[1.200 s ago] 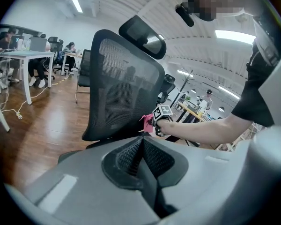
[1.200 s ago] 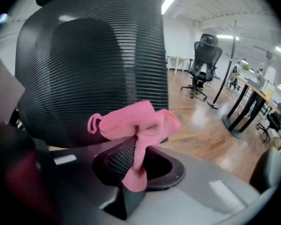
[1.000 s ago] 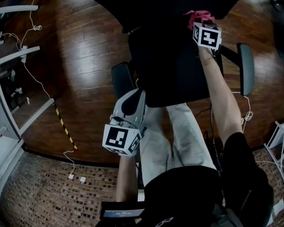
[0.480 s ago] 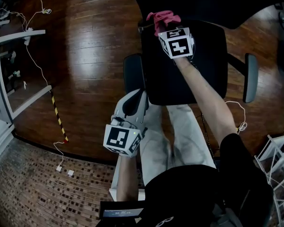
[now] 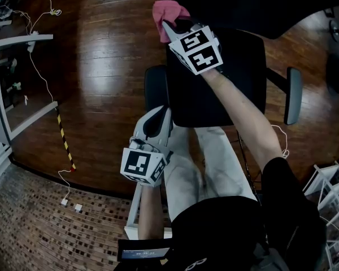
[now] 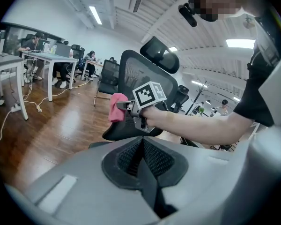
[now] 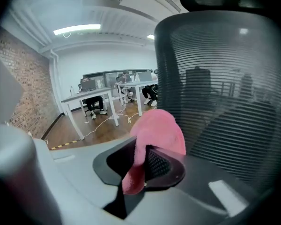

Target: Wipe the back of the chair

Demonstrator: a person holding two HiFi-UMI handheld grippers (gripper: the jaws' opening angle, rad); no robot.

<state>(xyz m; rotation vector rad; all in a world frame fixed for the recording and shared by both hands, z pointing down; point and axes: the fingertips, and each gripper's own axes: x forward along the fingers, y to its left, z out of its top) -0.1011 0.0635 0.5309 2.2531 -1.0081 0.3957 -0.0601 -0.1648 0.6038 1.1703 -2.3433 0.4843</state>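
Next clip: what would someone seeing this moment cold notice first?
The pink cloth clamped in the right gripper is the one bright thing in a dark scene, held up by the side edge of the black mesh chair back. The left gripper hangs low in front of the person's legs, jaws shut on nothing.

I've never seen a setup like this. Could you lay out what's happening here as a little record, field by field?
place: office with a wooden floor
right tool: shut on a pink cloth
left tool: shut, empty, held by the person's legs
chair back: black mesh, upright
cloth position: raised at the chair back's side edge; contact unclear
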